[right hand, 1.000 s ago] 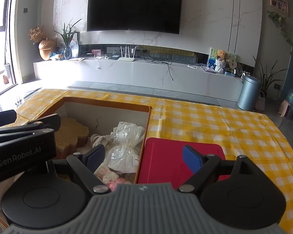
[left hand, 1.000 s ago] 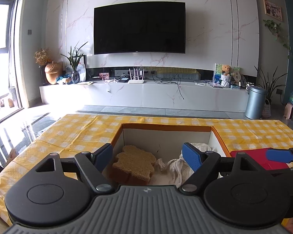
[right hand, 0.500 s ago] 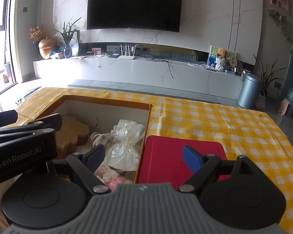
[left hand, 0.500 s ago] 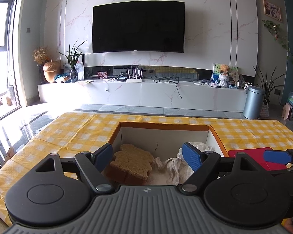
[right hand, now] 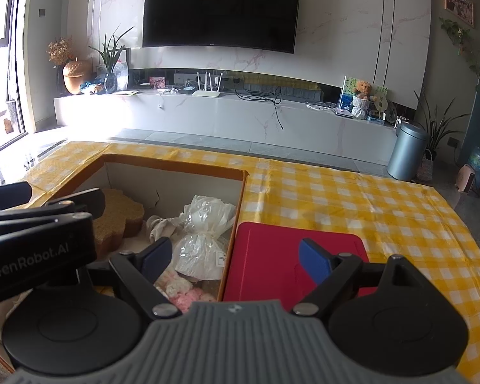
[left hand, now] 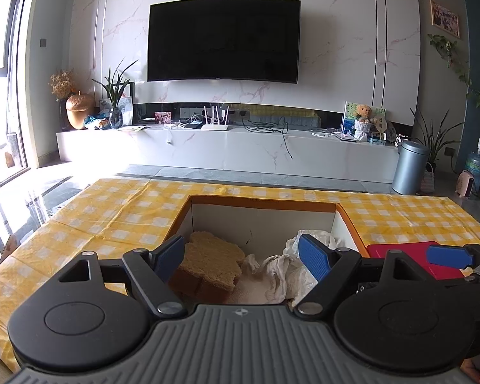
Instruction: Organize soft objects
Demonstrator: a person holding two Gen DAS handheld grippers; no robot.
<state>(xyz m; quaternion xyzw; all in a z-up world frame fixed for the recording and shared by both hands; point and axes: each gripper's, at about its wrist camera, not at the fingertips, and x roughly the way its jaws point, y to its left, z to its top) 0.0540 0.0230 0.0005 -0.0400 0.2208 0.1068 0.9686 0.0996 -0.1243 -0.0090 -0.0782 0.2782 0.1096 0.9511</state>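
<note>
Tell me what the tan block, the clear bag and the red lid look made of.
Tan block: looks like a sponge or loofah, with a coarse, porous, matte top. Clear bag: thin plastic film, crinkled, glossy, translucent, tied at the neck. Red lid: probably hard plastic, smooth, flat, rounded corners, slight sheen.

A home living room.

Marked as such by a large dark television (left hand: 223, 40) hung on a marble-look wall, a long low white media shelf (left hand: 227, 147) carrying a router (left hand: 215, 124), a teddy bear (left hand: 364, 113) and a potted plant (left hand: 115, 96), a framed picture (left hand: 444, 18) high on the right wall, a lidded metal bin (left hand: 411, 167) on the tiled floor, and a yellow checked tablecloth (right hand: 352, 198) up front.
</note>
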